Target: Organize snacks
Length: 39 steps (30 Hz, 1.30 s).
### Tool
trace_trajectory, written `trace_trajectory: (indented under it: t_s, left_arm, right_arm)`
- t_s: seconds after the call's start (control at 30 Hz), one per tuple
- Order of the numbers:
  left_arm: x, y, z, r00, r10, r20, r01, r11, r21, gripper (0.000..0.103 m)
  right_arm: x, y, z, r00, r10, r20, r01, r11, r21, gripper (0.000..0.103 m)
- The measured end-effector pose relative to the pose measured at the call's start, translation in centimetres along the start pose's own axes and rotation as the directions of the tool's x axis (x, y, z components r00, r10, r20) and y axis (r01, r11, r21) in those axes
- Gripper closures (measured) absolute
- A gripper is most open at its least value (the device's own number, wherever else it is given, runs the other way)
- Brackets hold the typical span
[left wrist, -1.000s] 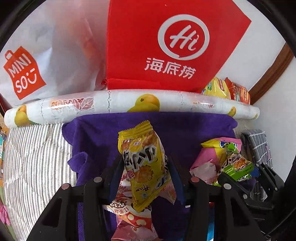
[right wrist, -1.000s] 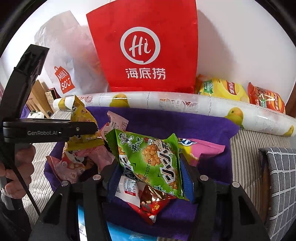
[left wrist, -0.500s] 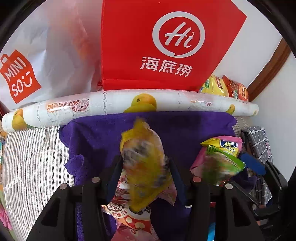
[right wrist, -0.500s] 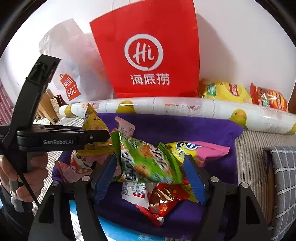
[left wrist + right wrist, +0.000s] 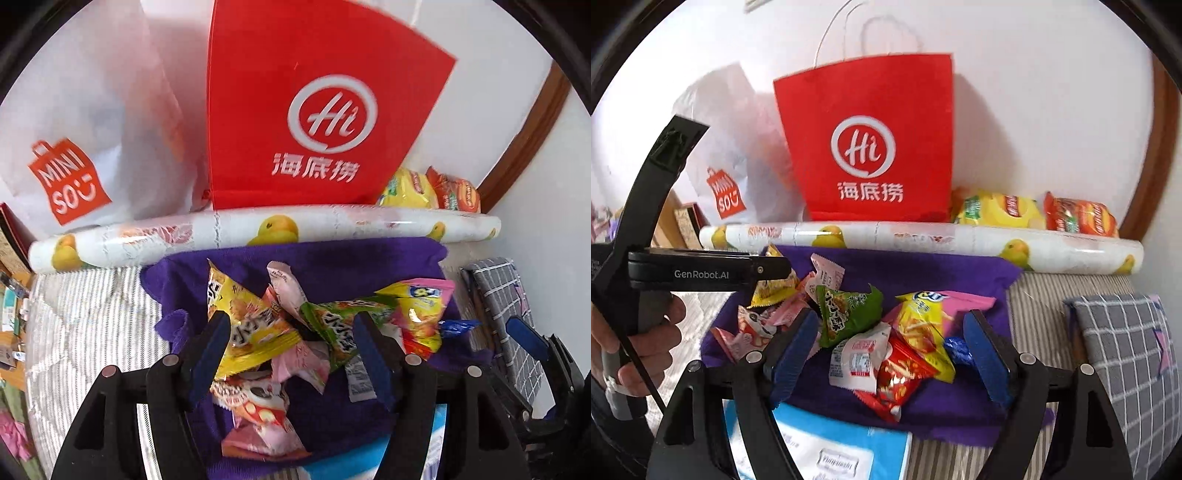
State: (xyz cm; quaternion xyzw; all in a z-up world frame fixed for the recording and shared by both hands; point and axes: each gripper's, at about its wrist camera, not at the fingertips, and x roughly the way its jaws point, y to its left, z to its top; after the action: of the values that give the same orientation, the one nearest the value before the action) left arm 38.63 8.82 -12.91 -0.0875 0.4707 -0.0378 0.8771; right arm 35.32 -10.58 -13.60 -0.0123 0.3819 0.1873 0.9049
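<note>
A pile of small snack packets lies on a purple cloth. A yellow packet and a green packet rest loose on the pile, with pink, red and white ones around them. My left gripper is open and empty above the pile, and it also shows in the right wrist view. My right gripper is open and empty over the pile's right part. A red paper bag stands behind the cloth.
A white Miniso bag stands left of the red bag. A rolled duck-print sheet lies across behind the cloth. Two chip bags sit at the back right. A grey checked cushion is at the right, a blue box in front.
Both grippers have opened and pulled back. The yellow packet dropped from the left one and the green packet from the right one onto the pile.
</note>
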Motion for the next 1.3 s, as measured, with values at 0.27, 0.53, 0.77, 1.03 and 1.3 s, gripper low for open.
trace_trajectory:
  t_s: [0.27, 0.53, 0.77, 1.03, 1.3]
  left_arm:
    - [-6.9, -2.5, -4.3, 0.998, -0.005, 0.066, 0.005, 1.0, 0.0, 0.034]
    - [-15.4, -5.1, -10.2, 0.981, 0.05, 0.186, -0.053, 0.999, 0.01, 0.023]
    - [-20.9, -7.6, -16.0, 0.964, 0.063, 0.258, -0.076, 0.996, 0.04, 0.013]
    - [-24.4, -9.4, -20.5, 0.958, 0.076, 0.278, -0.093, 0.995, 0.046, 0.013]
    - [-26.5, -10.5, -23.4, 0.95, 0.078, 0.302, -0.092, 0.995, 0.032, 0.013]
  right_arm:
    - [-6.7, -0.6, -1.0, 0.997, -0.07, -0.012, 0.071, 0.996, 0.06, 0.022]
    - [-14.1, -0.3, -4.3, 0.996, -0.093, 0.018, 0.09, 0.987, 0.133, 0.012]
    - [-20.2, 0.9, -8.0, 0.987, -0.155, 0.049, 0.149, 0.983, 0.107, 0.001]
    - [-25.3, 1.8, -11.3, 0.976, -0.209, 0.061, 0.203, 0.974, 0.102, 0.001]
    - [-29.4, 2.1, -14.3, 0.972, -0.221, 0.086, 0.209, 0.97, 0.125, 0.001]
